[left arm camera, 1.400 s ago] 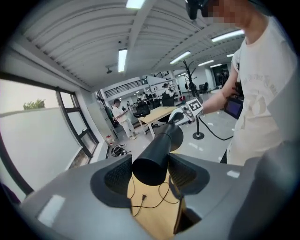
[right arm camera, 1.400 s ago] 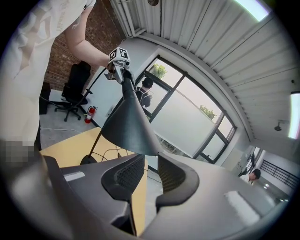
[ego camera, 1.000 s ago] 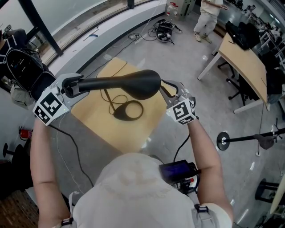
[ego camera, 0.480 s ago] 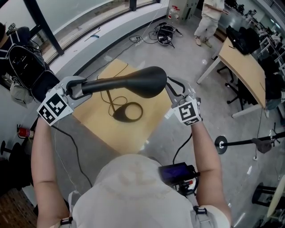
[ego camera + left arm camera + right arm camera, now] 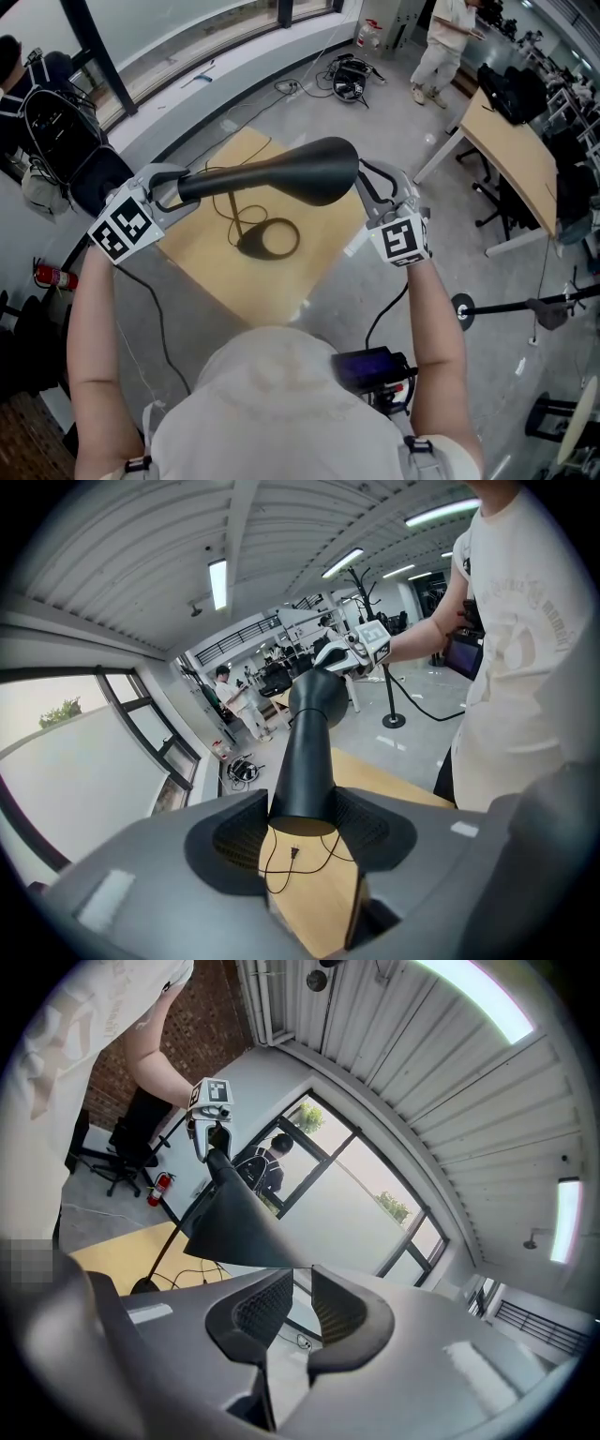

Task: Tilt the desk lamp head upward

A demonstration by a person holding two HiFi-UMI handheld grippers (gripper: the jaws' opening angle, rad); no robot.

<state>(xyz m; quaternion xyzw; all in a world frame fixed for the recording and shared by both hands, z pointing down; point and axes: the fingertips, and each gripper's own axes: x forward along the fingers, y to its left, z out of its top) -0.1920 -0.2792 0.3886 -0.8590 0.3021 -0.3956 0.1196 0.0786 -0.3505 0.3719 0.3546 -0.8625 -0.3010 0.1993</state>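
Note:
The black cone-shaped lamp head (image 5: pixel 281 173) hangs level above its ring base (image 5: pixel 269 236), which stands on a small wooden table (image 5: pixel 319 253). My left gripper (image 5: pixel 173 187) is shut on the narrow neck end; in the left gripper view the cone (image 5: pixel 305 752) fills the gap between the pads. My right gripper (image 5: pixel 370 187) holds the wide end. Its jaws have just been closing, and the thin rim of the shade (image 5: pixel 230 1227) runs into the narrow gap between them. The stem is mostly hidden under the head.
The lamp's cord (image 5: pixel 295 860) lies looped on the table. On the floor beyond lie tangled cables (image 5: pixel 347 70), and a person (image 5: pixel 441 47) stands there. A long desk (image 5: pixel 511 141) is at the right, a round-footed stand (image 5: pixel 464 307) below it, a backpack (image 5: pixel 56 122) at the left.
Both grippers and the lamp head have risen; the wide end, in the right gripper, has come up most. The left gripper's grip on the neck is unchanged.

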